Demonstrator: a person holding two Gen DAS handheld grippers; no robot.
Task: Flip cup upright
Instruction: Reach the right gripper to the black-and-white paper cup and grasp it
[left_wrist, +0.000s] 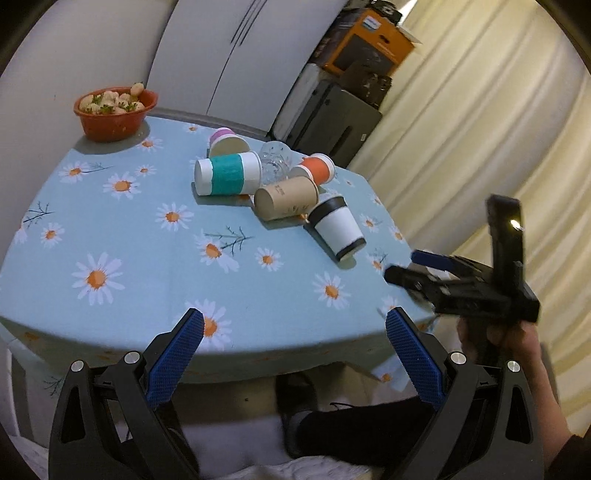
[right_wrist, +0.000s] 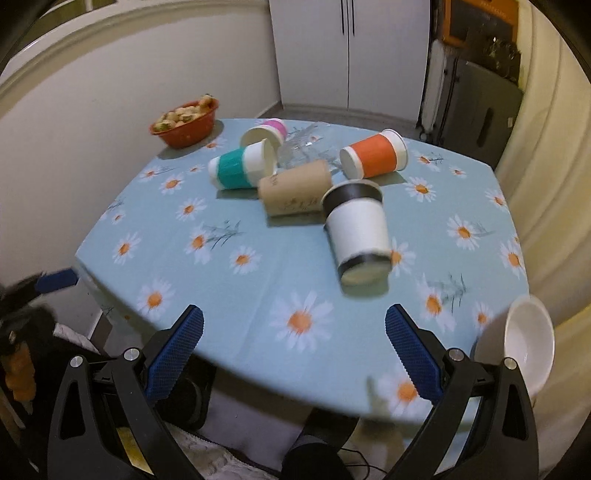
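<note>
Several paper cups lie on their sides in a cluster on the daisy tablecloth (right_wrist: 258, 280). A white cup with black bands (right_wrist: 357, 230) is nearest, also in the left wrist view (left_wrist: 337, 228). Behind it lie a brown cup (right_wrist: 293, 192), a teal cup (right_wrist: 242, 168), an orange cup (right_wrist: 375, 154) and a pink cup (right_wrist: 264, 133). A clear glass (right_wrist: 304, 146) lies among them. My right gripper (right_wrist: 294, 332) is open and empty, near the table's front edge, short of the white cup. My left gripper (left_wrist: 294, 332) is open and empty at the front edge.
A red bowl of food (right_wrist: 184, 123) stands at the far left corner. A white bowl (right_wrist: 528, 343) sits at the table's near right edge. White cupboards, a dark suitcase (right_wrist: 476, 110) and cream curtains surround the table. My right gripper also shows in the left wrist view (left_wrist: 402, 266).
</note>
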